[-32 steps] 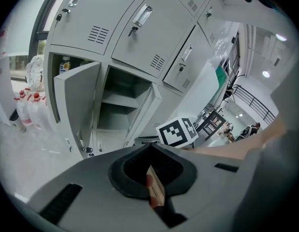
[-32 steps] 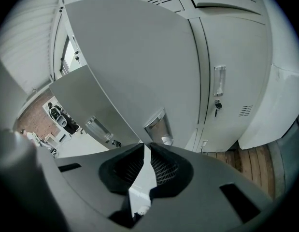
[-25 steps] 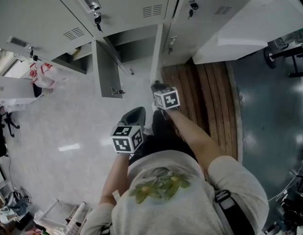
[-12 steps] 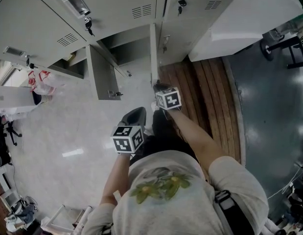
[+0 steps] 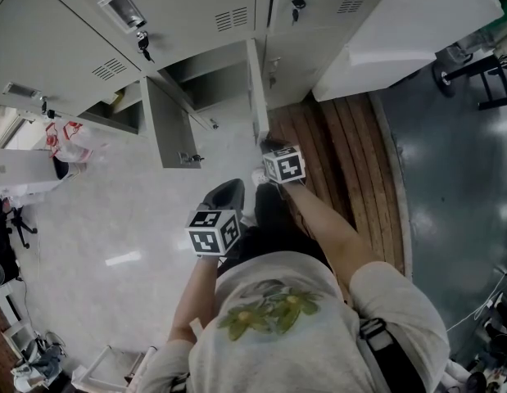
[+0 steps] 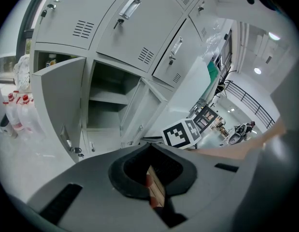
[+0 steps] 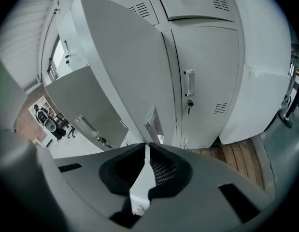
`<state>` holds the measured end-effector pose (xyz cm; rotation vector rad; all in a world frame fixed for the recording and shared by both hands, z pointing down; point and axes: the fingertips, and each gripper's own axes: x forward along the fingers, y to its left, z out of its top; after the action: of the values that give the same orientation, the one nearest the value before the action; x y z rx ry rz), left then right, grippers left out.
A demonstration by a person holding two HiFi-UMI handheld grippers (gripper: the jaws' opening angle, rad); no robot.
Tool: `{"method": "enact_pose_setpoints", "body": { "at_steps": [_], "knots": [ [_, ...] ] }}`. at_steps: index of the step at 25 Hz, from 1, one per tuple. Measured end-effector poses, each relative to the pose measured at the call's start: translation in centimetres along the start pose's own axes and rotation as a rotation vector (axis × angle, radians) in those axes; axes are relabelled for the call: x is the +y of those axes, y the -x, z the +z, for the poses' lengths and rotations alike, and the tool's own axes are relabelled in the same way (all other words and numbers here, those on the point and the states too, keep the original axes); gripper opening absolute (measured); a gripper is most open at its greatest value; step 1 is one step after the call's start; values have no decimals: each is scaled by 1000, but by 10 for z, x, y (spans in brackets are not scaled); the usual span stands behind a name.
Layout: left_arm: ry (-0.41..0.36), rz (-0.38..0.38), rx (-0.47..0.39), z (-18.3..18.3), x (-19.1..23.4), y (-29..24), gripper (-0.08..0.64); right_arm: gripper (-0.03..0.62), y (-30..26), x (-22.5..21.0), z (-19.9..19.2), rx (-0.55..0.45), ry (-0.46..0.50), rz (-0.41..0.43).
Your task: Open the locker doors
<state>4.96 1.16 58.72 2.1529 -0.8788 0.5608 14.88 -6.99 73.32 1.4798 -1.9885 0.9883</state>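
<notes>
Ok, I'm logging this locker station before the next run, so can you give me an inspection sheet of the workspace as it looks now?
surface: pale tiled floor, wooden planks at the right.
job's things: held locker door open, edge-on; other open door left of it; upper lockers shut.
clutter: red-printed bag and bottles on the floor.
grippers: right claw shut on that door's edge; left claw shut, clear of the lockers.
cables: thin wires at the far right edge.
surroundings: white cabinet, dark floor beyond the planks.
</notes>
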Motion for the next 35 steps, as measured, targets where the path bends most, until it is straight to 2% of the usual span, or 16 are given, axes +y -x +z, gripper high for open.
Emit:
{"method": "enact_pose_setpoints", "body": {
  "at_steps": [8, 12, 16, 22, 29, 35],
  "knots": [
    [1, -8, -4, 4, 1, -1, 31, 50, 6, -10, -1, 12, 9, -43],
    [-3, -10, -11, 11, 1, 0, 31, 44, 16, -16, 1, 15, -12, -71],
    [-9, -13, -27, 20, 1, 1, 30, 43, 33, -11, 3, -10, -50, -60],
    [-5, -36, -53, 35, -3, 3, 30, 40, 74, 21, 22, -113, -137, 48],
    [-23, -61, -99, 60, -12, 21, 30, 40, 146, 92, 73, -266, -53, 204],
    [-38, -83, -161, 84, -21, 49, 29, 40, 182, 126, 98, -336, -11, 291]
  ]
}}
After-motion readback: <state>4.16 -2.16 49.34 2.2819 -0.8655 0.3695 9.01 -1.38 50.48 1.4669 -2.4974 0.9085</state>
